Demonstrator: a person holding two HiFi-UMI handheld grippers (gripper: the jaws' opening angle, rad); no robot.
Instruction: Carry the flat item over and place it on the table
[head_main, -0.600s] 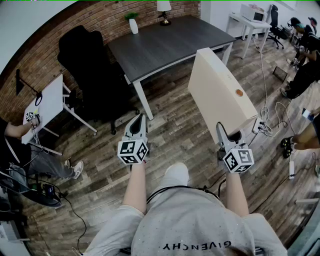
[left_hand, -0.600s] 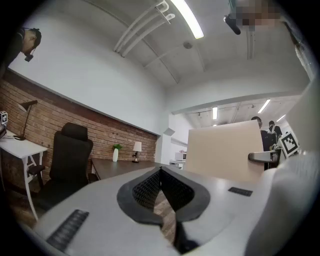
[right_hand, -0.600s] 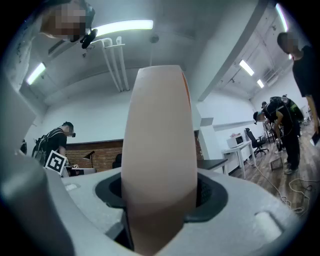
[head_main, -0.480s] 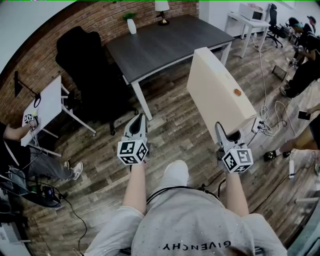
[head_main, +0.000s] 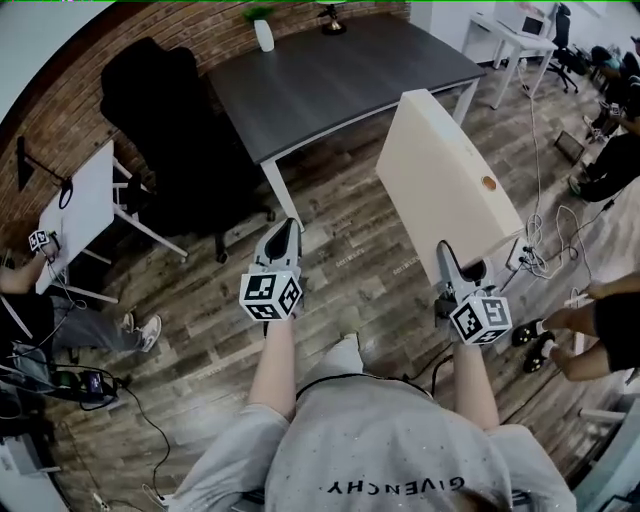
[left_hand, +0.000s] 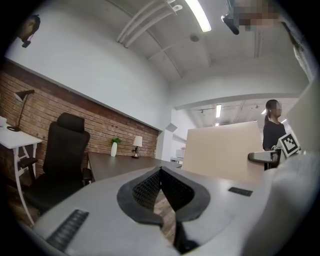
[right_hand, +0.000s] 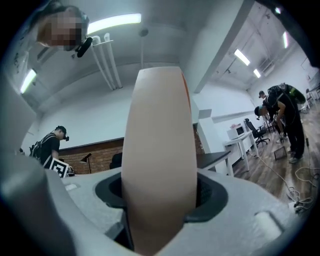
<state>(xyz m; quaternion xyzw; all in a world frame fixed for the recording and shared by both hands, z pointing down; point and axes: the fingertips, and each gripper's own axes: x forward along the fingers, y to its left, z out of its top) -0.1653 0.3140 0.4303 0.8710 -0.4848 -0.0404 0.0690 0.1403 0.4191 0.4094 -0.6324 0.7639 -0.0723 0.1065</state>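
Flat beige panel (head_main: 440, 185) is being carried upright, clamped in the right gripper (head_main: 458, 272); the left gripper (head_main: 278, 238) is hanging closed, empty. Next, probably: reaching the dark table (head_main: 340, 85) and laying it flat.

We wear a light grey speckled short-sleeve tee (head_main: 390, 450) with a dark GIVENCHY print across the chest, plus pale trousers (head_main: 345, 352). Thin black cable (head_main: 350, 375) runs over the front. Left gripper (head_main: 282, 228) and right gripper (head_main: 460, 270): grey shells, black ribbed fingers (left_hand: 147, 189), each with a white cube (head_main: 271, 296) carrying black square markers.
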